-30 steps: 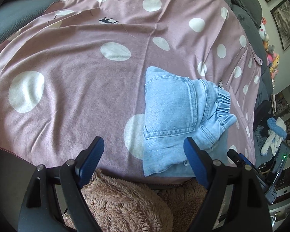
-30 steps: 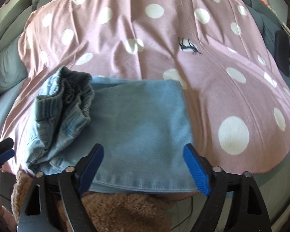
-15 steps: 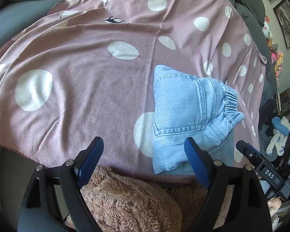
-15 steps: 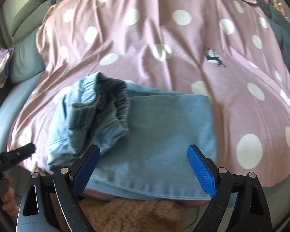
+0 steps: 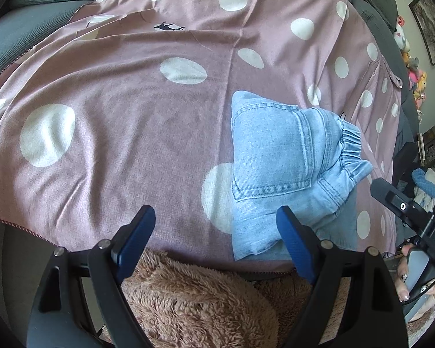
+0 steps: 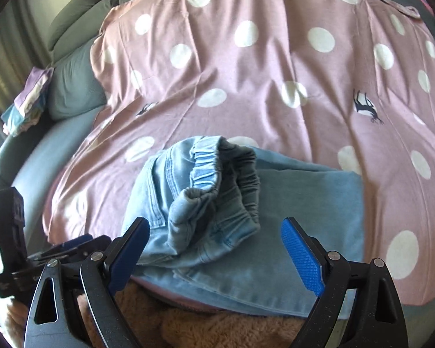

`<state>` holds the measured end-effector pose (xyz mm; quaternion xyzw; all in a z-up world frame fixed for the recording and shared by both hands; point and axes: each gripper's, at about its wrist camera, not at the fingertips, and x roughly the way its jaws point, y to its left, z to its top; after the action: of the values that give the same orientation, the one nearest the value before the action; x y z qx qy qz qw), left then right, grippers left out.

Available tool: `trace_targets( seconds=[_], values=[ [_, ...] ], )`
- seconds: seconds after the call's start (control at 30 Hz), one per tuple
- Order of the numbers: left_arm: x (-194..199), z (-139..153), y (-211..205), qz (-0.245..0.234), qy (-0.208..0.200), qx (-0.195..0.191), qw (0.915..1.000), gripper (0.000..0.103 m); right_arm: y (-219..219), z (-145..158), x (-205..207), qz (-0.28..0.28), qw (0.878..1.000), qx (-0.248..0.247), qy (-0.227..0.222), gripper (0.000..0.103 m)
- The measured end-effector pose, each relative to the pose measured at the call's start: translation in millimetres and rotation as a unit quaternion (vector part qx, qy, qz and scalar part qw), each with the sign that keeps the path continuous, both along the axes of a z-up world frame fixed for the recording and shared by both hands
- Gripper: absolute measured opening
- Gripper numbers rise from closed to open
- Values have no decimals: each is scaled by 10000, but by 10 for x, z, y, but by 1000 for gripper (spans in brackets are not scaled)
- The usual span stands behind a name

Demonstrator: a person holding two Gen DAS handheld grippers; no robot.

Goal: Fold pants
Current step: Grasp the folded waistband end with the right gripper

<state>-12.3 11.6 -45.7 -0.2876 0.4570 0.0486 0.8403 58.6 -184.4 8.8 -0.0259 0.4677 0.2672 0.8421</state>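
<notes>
Lying folded near the front edge of a pink polka-dot sheet (image 5: 130, 133), a pair of light-blue denim pants (image 5: 275, 156) is seen to the right of centre in the left wrist view. At the far left of that view a grey cushion (image 5: 23, 32) is shown beside the sheet. The left gripper (image 5: 216, 226) is held above the sheet's front edge with its jaws spread wide; nothing is gripped, and only the right blue pad overlaps the lower corner of the pants in the picture. Whether it touches the cloth cannot be told. A brown fleecy garment (image 5: 194, 298) is seen below, between the fingers. A back pocket faces up on the folded bundle, and the elastic waistband (image 5: 349, 145) is turned toward the right. At the far right a hand (image 5: 420, 278) with painted nails is shown on the handle of the other tool.

In the right wrist view a stack of folded cloth (image 6: 26, 98) is seen at the far left on a grey sofa (image 6: 72, 87). The pants (image 6: 304, 203) are found in the lower middle, with the gathered waistband (image 6: 217, 174) heaped loosely on top of the flat folded legs. The right gripper (image 6: 216, 246) is held over them, and its jaws have just been opening wider; they stand far apart, with the bundle lying between the blue pads in the picture but not pressed by them.
</notes>
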Motion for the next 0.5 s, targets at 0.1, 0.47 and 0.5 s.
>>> trace_targets(
  seconds=[0.1, 0.47, 0.5],
  values=[
    [-1, -14, -5, 11, 23, -9, 10000, 85, 87, -37, 47, 118, 9999, 28, 109, 91],
    [36, -67, -51, -57, 106, -20, 9999, 85, 217, -363, 342, -82, 9982, -171, 564, 91],
    [43, -74, -60, -63, 121, -14, 9999, 85, 217, -399, 370, -98, 9978, -141, 637, 91]
  ],
)
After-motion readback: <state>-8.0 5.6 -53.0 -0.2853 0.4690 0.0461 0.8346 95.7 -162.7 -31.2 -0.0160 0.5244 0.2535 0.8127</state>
